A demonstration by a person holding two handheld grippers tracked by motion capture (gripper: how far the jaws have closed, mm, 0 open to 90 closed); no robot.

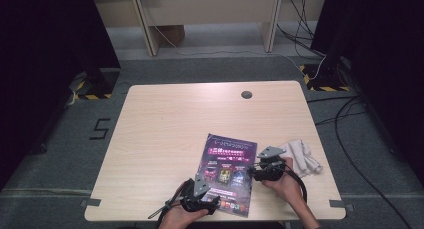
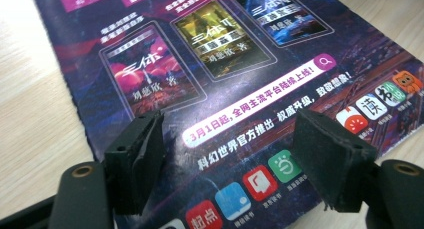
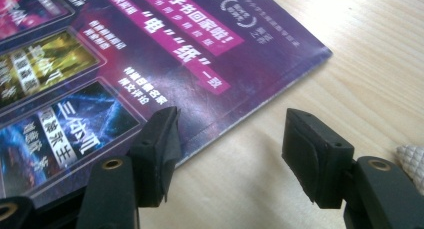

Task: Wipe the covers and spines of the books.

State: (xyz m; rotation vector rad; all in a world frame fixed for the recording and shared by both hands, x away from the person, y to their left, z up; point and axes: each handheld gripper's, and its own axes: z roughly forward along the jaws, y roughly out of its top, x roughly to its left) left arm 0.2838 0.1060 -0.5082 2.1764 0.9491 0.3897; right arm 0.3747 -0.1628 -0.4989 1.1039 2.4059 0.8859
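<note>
I see the glossy purple printed leaflet lying flat on the pale wooden bench, toward the near right part of it, its long sides running slightly askew to the bench edge. A crumpled white cloth sits just to the right of it, near the bench's right edge.

My left tool sits low at the leaflet's near left corner, held in the left hand. In the left gripper view its two black jaws stand apart over the lower part of the page — the white banner line and a row of coloured app icons show between them, and nothing is clamped. The left tool hangs just above the paper; I cannot tell whether the pads touch it.

My right tool comes in at the leaflet's right edge, gripped by the right hand. In the right gripper view the right tool is spread as well: one jaw stands over the printed page, the other over bare wood, so the leaflet's edge runs between them. Neither pad presses on the sheet. A bit of the white cloth peeks in at the far right of that view.
</note>
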